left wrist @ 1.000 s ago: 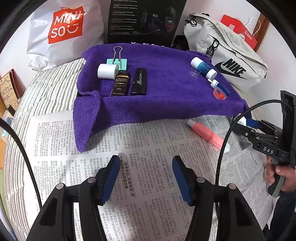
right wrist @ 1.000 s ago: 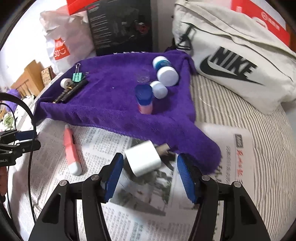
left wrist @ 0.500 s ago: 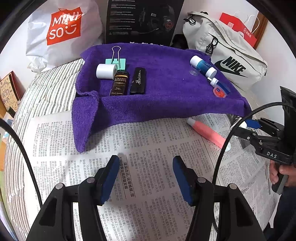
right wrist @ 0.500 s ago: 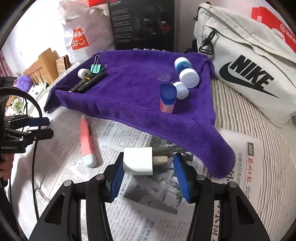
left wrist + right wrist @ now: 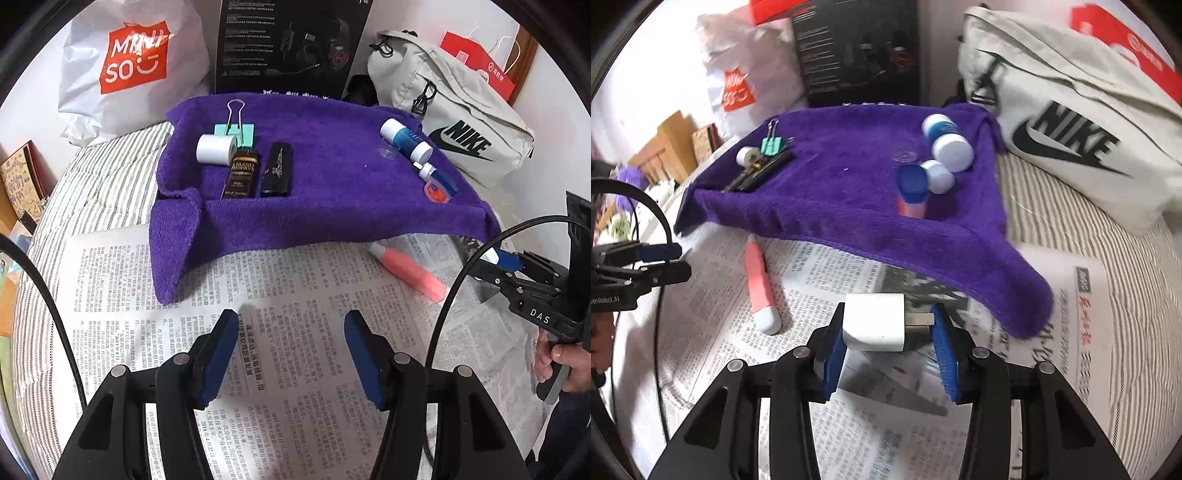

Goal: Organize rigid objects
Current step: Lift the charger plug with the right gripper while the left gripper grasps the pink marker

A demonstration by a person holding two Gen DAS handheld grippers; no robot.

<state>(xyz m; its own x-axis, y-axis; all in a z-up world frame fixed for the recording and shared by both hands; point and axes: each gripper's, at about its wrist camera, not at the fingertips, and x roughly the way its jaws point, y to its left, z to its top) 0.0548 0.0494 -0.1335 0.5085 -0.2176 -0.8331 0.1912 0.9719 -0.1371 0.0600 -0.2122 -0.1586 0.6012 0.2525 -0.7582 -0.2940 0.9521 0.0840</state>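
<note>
Charger plug (image 5: 873, 326), white with metal prongs pointing right, is sitting between our right gripper (image 5: 886, 347) jaws above the newspaper (image 5: 827, 273); the left pad is touching its body while the right pad is meeting the prongs; only the right wrist view is showing this; the left wrist view is hiding the plug behind that gripper (image 5: 517, 273); our left gripper (image 5: 288, 350) is hovering with jaws apart and empty; the pink tube (image 5: 406, 271) is lying just beside the purple towel (image 5: 332, 192).
</note>
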